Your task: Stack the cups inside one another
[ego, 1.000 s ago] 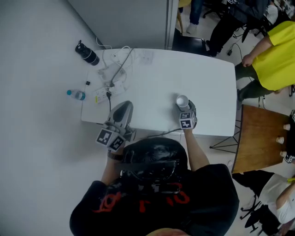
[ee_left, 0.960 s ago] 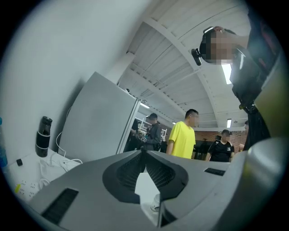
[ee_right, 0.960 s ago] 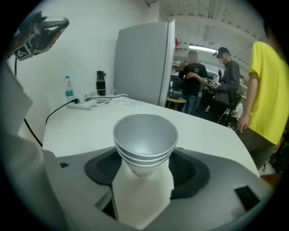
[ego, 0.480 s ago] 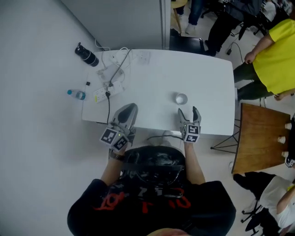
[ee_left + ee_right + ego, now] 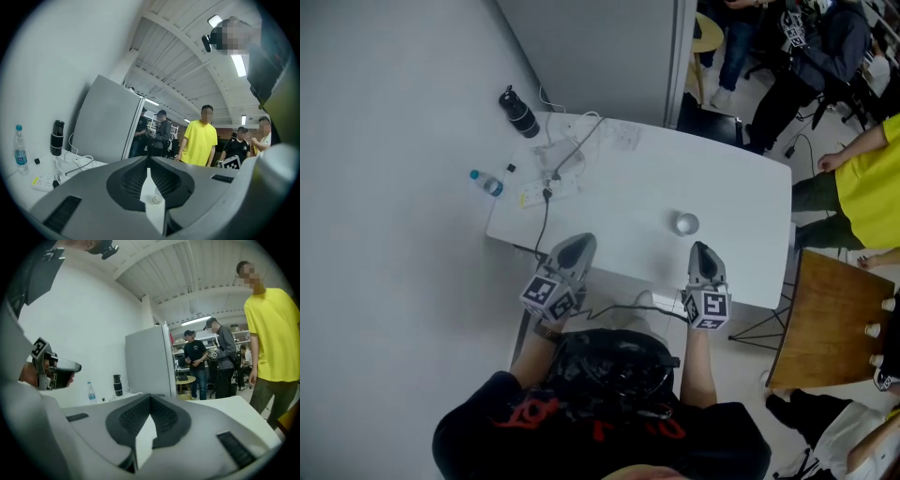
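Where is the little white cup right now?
In the head view the cup stands on the white table, right of centre, just beyond the right gripper and clear of it.

In the head view the white cup [image 5: 685,223] is shown too small for nested cups to be counted. The person in yellow [image 5: 867,183] and the wooden table [image 5: 825,323] are cut off by the right edge.

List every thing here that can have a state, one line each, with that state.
left claw: shut, empty
right claw: shut, empty, clear of the cup
cup: upright on the table, mouth up, untouched
black flask: upright, lid on
water bottle: upright, capped
power strip: lying flat, a cable plugged in
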Action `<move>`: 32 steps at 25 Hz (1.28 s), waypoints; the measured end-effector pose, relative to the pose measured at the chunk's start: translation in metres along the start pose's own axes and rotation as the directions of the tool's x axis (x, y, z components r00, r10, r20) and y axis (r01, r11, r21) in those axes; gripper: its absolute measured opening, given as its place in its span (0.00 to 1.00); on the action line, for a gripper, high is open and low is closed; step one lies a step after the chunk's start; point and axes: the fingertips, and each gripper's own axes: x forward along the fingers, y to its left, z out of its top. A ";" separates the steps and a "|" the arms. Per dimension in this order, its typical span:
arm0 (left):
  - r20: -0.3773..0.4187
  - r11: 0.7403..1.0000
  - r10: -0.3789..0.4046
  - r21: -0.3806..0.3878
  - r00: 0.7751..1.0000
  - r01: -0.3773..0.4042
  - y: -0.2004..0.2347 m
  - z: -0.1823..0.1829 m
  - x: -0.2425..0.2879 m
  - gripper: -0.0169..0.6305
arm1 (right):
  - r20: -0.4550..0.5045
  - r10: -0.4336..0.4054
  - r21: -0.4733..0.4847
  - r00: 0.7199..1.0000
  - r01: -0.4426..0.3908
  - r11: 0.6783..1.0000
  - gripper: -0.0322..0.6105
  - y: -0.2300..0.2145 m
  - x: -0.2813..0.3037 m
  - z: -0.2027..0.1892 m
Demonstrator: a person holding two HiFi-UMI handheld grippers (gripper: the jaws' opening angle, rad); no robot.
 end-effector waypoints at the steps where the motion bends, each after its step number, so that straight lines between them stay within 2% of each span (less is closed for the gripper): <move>1: -0.004 1.000 -0.002 -0.003 1.000 0.002 -0.001 -0.002 -0.008 0.05 | 0.011 0.004 0.008 1.000 -0.004 1.000 0.06 0.010 -0.007 0.005; 3: -0.010 1.000 -0.024 -0.007 1.000 0.024 -0.003 -0.006 -0.025 0.05 | 0.037 0.001 0.018 0.999 -0.001 1.000 0.06 0.030 -0.022 0.013; 7: -0.006 0.996 -0.090 -0.001 0.996 0.090 0.006 -0.011 -0.049 0.05 | 0.118 -0.063 0.020 0.991 0.061 0.998 0.06 0.053 -0.045 0.037; 11: 0.028 0.995 -0.099 -0.005 0.995 0.099 0.031 0.005 -0.071 0.04 | 0.148 -0.119 0.013 0.982 0.118 0.993 0.05 0.073 -0.056 0.053; 14: 0.033 0.995 -0.103 0.016 0.994 0.103 0.039 0.010 -0.072 0.04 | 0.160 -0.121 0.002 0.980 0.122 0.993 0.05 0.087 -0.060 0.060; 22: 0.056 0.986 -0.164 0.031 0.985 0.163 0.005 0.017 -0.059 0.04 | 0.209 -0.101 -0.012 0.973 0.106 0.994 0.05 0.101 -0.073 0.076; 32: 0.066 0.972 -0.224 0.082 0.972 0.219 -0.033 0.027 -0.031 0.04 | 0.246 -0.094 -0.018 0.965 0.101 0.995 0.05 0.076 -0.081 0.069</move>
